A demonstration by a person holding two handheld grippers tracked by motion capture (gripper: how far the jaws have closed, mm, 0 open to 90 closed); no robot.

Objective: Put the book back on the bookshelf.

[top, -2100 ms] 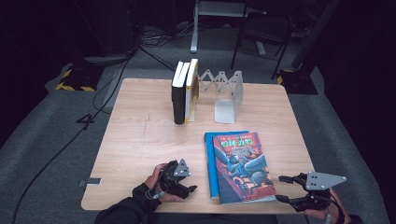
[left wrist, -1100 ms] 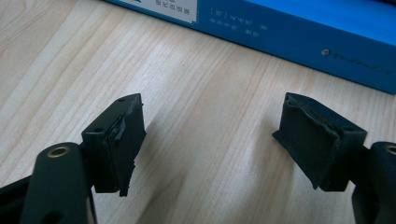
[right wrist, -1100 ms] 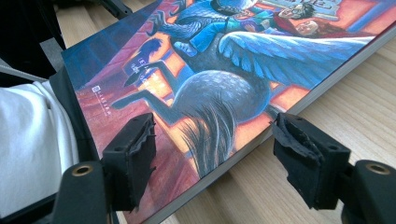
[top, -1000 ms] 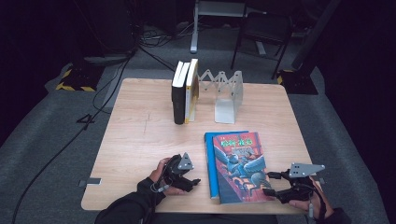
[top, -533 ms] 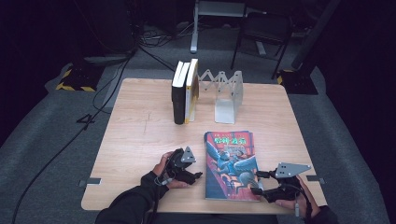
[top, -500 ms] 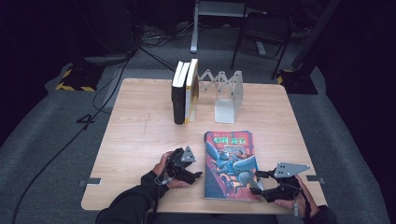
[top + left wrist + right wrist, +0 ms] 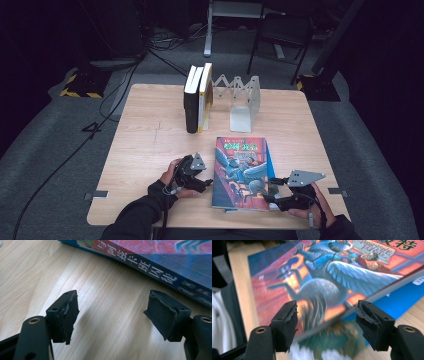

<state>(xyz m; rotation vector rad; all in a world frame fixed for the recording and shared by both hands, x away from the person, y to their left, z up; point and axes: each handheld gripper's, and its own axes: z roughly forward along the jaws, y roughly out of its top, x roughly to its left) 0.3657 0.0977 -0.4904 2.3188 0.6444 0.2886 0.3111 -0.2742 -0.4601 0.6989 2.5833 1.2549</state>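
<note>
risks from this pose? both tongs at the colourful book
1. The right tongs sit open at the lifted edge of the illustrated book, so only the front cover may come up.
2. The book lies near the table's front edge; a push could slide it off.
3. The left tongs are open beside the spine, so nothing pins the book.

Lit table, dark surroundings, blurred foreground

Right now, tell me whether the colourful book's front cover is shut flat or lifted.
Lifted. In the right gripper view the cover hangs clear above a page, with the right claw at its edge.
</note>
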